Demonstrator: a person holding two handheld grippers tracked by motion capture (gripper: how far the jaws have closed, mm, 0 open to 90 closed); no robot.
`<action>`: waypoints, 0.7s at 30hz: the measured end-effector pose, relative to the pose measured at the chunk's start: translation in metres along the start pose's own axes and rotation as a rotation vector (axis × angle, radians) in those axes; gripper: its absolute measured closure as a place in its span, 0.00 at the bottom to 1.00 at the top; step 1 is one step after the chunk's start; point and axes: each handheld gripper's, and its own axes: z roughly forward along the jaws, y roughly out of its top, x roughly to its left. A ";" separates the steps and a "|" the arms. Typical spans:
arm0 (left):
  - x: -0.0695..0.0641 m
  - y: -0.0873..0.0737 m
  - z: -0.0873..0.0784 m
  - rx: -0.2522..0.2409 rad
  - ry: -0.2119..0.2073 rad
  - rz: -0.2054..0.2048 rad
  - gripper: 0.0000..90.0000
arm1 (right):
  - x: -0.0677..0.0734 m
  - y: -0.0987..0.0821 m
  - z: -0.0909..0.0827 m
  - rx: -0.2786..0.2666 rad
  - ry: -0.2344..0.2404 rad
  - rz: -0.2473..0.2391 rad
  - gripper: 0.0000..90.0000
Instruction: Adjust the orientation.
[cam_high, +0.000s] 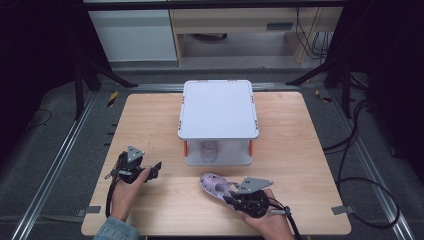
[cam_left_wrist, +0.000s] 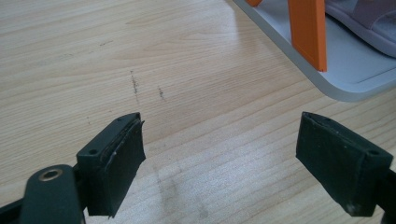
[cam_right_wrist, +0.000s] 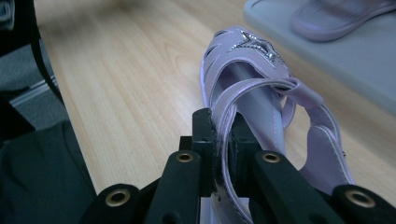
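A lilac child's sandal (cam_high: 215, 184) with a glittery star on its toe lies on the wooden table (cam_high: 150, 125) in front of the white rack. My right gripper (cam_high: 231, 198) is shut on the sandal (cam_right_wrist: 261, 88), its pads pinching the side edge near the heel (cam_right_wrist: 223, 140). A second lilac sandal (cam_high: 209, 151) rests on the lower shelf of the white two-tier rack (cam_high: 218, 107), and its sole (cam_right_wrist: 336, 21) shows at the top of the right gripper view. My left gripper (cam_high: 156, 168) rests at the front left, open, its jaws wide apart (cam_left_wrist: 219, 158) over bare wood.
The rack has orange corner posts (cam_left_wrist: 306, 32) and a grey lower shelf (cam_left_wrist: 355, 74) close to the left gripper's right side. Metal rails and black cables run along both sides of the table. A hand and sleeve come in at the front edge.
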 end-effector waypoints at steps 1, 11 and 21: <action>0.000 0.000 0.000 0.000 -0.001 0.000 0.16 | 0.001 -0.001 0.002 0.002 0.005 -0.005 0.94; 0.000 0.000 -0.001 -0.001 0.000 -0.002 0.16 | 0.009 -0.006 0.007 0.035 0.044 -0.041 0.72; -0.001 0.000 0.000 0.002 0.002 0.002 0.16 | -0.017 0.006 -0.035 -0.024 -0.025 -0.054 0.70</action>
